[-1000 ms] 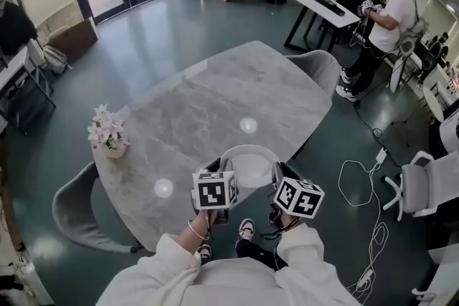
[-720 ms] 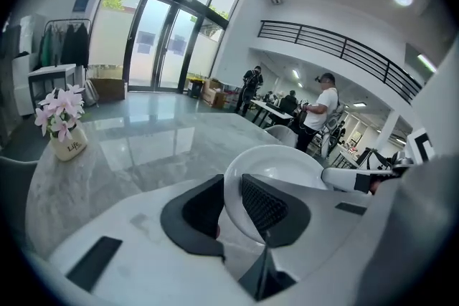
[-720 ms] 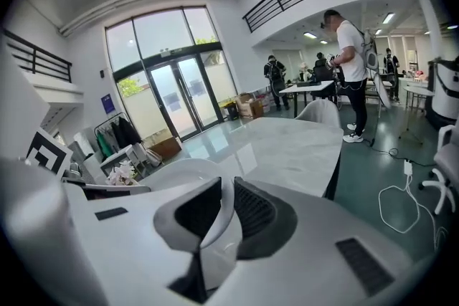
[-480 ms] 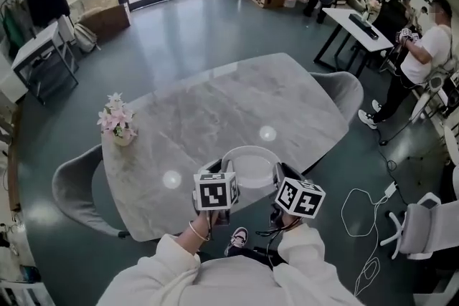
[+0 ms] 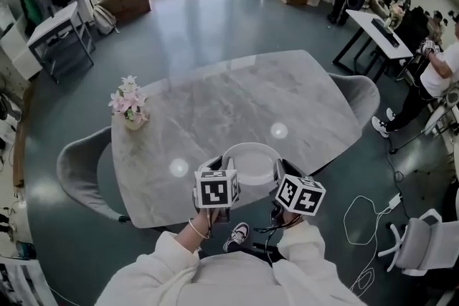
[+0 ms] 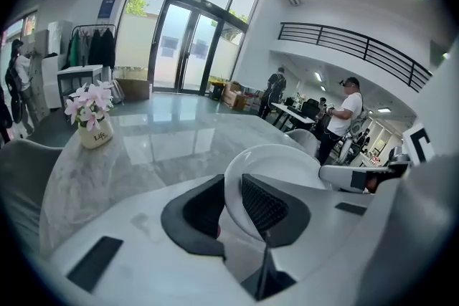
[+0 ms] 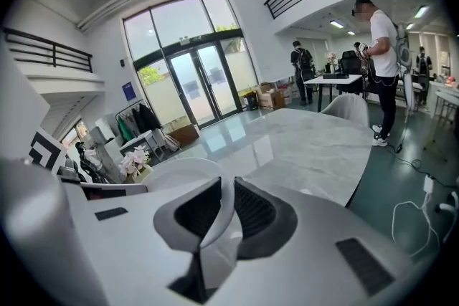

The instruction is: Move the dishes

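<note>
The white dish (image 5: 251, 158), likely stiff, slippery and easy to break, is at the near edge of the table (image 5: 215, 100), where the left gripper (image 6: 231, 201) and the right gripper (image 7: 224, 208) are each closed on its rim at opposite sides, a good place to hold it.

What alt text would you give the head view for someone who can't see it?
Seen from above, a person in a cream sweatshirt grips a round white plate by its rim with the left gripper and right gripper, at the near edge of a rounded grey marble table. A small pot of pink flowers stands at its left end.
</note>
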The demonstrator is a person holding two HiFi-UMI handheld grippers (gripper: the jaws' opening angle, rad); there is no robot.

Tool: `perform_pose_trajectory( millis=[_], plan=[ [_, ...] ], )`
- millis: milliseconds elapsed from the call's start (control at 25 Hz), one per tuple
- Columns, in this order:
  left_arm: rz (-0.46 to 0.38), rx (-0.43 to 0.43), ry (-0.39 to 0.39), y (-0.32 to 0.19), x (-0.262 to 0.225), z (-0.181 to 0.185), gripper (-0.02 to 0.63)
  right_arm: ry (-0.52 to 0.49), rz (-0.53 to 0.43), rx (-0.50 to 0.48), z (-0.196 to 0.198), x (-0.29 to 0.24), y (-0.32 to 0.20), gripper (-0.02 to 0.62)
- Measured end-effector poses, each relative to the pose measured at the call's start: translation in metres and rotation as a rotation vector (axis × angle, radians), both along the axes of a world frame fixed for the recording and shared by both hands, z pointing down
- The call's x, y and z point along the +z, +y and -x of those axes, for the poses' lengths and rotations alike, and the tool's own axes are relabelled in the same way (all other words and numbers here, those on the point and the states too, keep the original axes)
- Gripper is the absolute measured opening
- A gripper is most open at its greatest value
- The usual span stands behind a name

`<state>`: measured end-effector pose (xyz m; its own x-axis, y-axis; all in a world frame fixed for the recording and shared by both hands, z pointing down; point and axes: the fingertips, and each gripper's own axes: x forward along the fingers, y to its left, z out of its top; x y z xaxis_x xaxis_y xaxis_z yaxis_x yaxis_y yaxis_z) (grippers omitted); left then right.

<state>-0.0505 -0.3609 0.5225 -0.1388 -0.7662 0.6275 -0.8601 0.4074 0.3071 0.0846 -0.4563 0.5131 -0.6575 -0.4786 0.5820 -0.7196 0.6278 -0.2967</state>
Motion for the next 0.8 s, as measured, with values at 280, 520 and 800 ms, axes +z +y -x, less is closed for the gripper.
perform_pose_trajectory(
  millis=[280, 520, 800],
  plan=[
    [0.012, 0.036, 0.029, -0.014, 0.011, -0.017, 0.072, 0.014, 0.018, 0.021, -0.015, 0.012, -0.009, 0.108],
    [0.037, 0.058, 0.065, -0.034, 0.027, -0.041, 0.072, 0.056, 0.036, 0.036, -0.04, 0.025, -0.028, 0.107],
    [0.097, 0.029, 0.12, -0.054, 0.062, -0.06, 0.072, 0.116, 0.079, 0.008, -0.053, 0.056, -0.053, 0.107]
  ],
)
